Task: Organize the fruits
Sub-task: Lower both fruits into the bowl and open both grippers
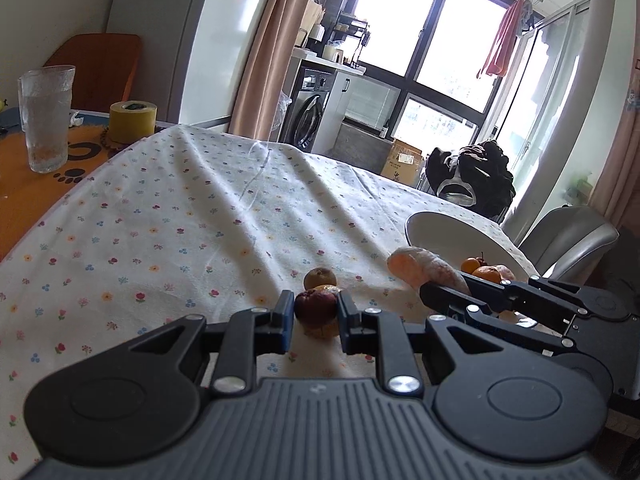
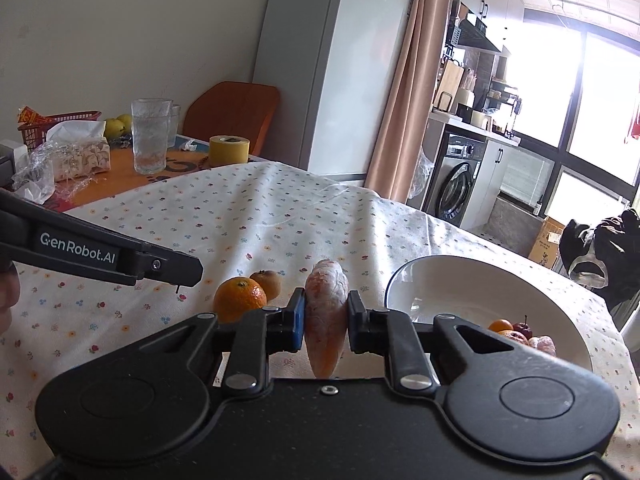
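Right claw (image 2: 326, 322) was clamped on a peeled orange wedge (image 2: 326, 312), long axis running fore-aft along the fingers, far tip pointing at the table's far edge, held above the cloth just left of the white bowl (image 2: 460, 280). Left claw (image 1: 316, 316) gripped a dark reddish fruit (image 1: 316, 306) low over the table (image 1: 180, 200), level, fingers pointing forward. Right view alone showed an orange (image 2: 239, 298) and a brown fruit (image 2: 267, 283) resting side by side; left view hid the orange behind the gripped fruit. Bowl held several small fruits (image 2: 516, 332).
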Demonstrator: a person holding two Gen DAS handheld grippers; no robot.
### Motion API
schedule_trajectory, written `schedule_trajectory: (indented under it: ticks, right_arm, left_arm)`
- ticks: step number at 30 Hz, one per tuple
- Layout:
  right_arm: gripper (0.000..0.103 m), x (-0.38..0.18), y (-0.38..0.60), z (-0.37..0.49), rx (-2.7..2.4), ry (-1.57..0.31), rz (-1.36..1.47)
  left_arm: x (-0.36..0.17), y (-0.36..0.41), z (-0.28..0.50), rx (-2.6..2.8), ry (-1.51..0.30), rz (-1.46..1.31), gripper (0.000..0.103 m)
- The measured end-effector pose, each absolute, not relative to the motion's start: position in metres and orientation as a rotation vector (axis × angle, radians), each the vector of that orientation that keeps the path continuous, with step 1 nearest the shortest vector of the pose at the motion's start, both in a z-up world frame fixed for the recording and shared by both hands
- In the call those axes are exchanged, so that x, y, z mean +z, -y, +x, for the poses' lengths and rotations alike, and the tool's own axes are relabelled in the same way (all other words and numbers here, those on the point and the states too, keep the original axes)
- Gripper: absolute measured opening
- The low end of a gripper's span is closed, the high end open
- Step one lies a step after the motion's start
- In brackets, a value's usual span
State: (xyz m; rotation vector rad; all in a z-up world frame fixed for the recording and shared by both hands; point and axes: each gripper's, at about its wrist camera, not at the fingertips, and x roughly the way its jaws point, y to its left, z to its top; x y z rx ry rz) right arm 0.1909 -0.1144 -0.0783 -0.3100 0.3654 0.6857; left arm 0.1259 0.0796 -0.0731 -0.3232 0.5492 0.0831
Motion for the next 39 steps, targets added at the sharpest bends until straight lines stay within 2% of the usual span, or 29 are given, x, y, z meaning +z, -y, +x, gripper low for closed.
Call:
schedule_trajectory:
  ticks: [23, 39]
  right_arm:
    - [0.019, -0.068, 0.215, 0.252, 0.476, -0.346, -0.167]
    - [0.02, -0.099, 0.244, 0.292, 0.401, -0.421, -0.087]
  left_arm:
    - [-0.057, -0.002, 0.195, -0.003, -0.554, -0.216, 0.021]
    - [-0.072, 0.022, 0.245, -0.013, -0.619, -0.177, 0.021]
